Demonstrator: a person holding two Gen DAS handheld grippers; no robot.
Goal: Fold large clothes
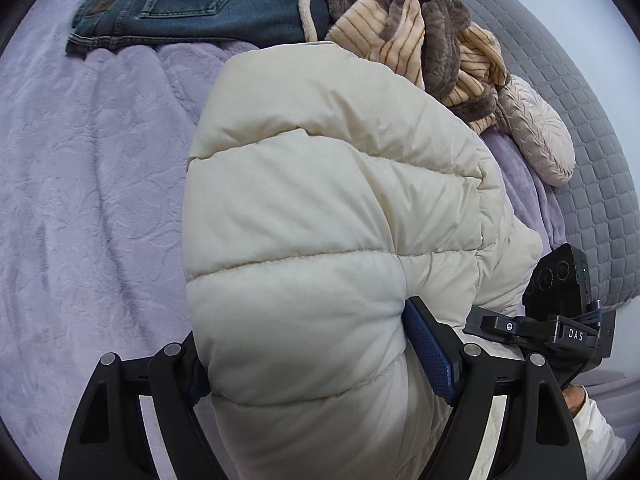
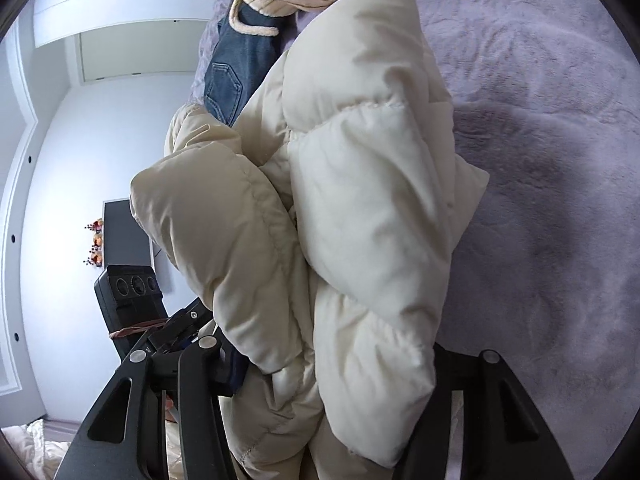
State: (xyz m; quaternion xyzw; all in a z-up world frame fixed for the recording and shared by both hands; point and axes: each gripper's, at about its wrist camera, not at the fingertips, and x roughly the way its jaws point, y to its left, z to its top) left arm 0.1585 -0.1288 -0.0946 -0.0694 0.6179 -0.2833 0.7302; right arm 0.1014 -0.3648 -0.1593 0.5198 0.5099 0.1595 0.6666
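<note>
A cream puffer jacket (image 1: 328, 208) is bunched up over the lilac bedspread (image 1: 88, 184). My left gripper (image 1: 316, 364) is shut on a thick fold of the jacket, its blue pads pressed into the fabric. In the right wrist view the same jacket (image 2: 360, 200) fills the middle, and my right gripper (image 2: 332, 364) is shut on its folded layers, held above the bedspread (image 2: 560, 160). The right gripper's body (image 1: 560, 312) shows at the lower right of the left wrist view, close beside the jacket.
Folded blue jeans (image 1: 192, 4) lie at the far edge of the bed. A brown and striped fleece garment (image 1: 420, 32) is heaped beside them. A grey quilted cover (image 1: 580, 128) lies on the right. White wardrobe doors (image 2: 120, 8) stand beyond the bed.
</note>
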